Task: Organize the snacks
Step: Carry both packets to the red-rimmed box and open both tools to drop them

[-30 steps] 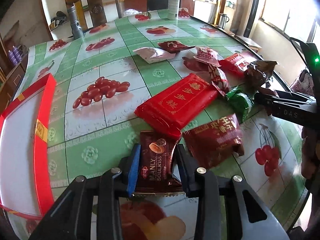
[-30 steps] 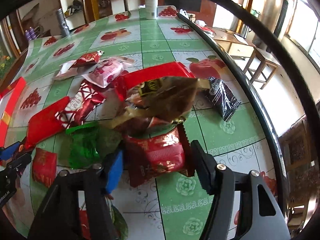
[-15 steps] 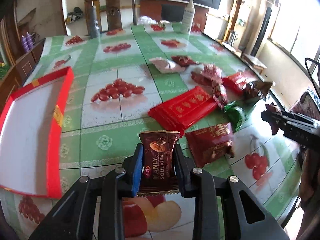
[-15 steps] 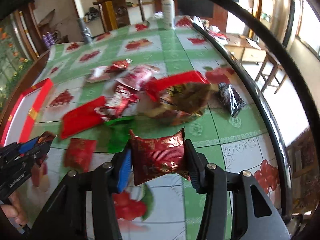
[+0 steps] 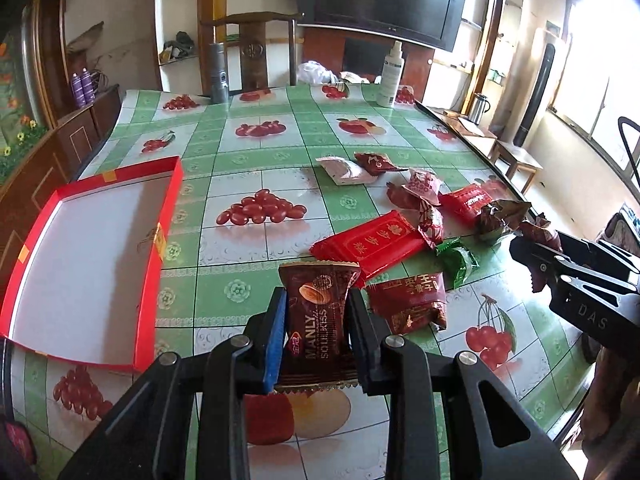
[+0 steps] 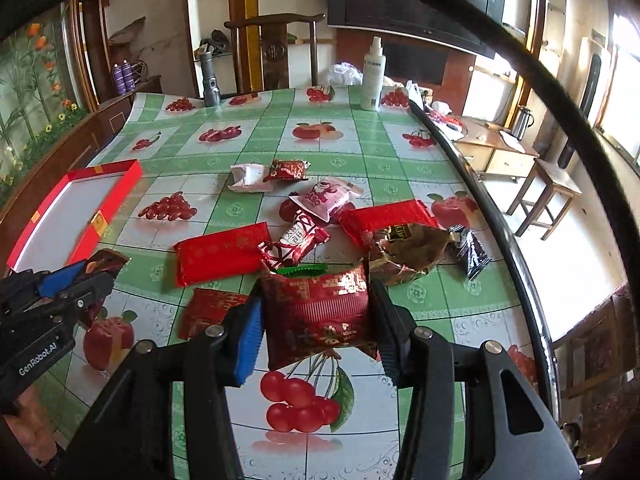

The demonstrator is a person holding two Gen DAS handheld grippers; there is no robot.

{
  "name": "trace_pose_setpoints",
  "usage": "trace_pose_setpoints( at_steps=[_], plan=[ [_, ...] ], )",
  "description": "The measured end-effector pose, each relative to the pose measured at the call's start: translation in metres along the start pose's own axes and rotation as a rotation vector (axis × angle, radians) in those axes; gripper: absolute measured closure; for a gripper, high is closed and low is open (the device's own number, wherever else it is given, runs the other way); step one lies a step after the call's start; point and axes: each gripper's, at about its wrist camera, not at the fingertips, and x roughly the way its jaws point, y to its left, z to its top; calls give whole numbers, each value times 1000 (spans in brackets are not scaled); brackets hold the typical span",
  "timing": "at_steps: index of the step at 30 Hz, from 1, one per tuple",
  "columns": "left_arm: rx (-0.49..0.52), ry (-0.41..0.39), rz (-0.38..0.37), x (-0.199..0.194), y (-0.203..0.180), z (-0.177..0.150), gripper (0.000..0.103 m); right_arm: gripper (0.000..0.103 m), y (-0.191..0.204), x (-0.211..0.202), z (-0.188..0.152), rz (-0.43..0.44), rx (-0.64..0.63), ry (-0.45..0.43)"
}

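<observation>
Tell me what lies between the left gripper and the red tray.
Nothing: in the left wrist view only bare tablecloth separates the left gripper, shut on a brown snack, from the red tray.

Your tabletop [image 5: 256, 152] wears a green fruit-print cloth. At its left edge lies an open red tray [image 5: 160, 216]; a scatter of snack packets [image 6: 224, 252] covers the right side, and a white spray bottle [image 6: 373, 76] and a grey flashlight [image 6: 211, 80] stand at the far end.
</observation>
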Motion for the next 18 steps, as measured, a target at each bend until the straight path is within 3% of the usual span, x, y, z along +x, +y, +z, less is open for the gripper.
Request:
trace_pose_setpoints(
  at_steps=[18],
  plan=[
    [-53,-59,48,-25,15,-1,74,52,29,-21,4,-3,-54,-66]
  ],
)
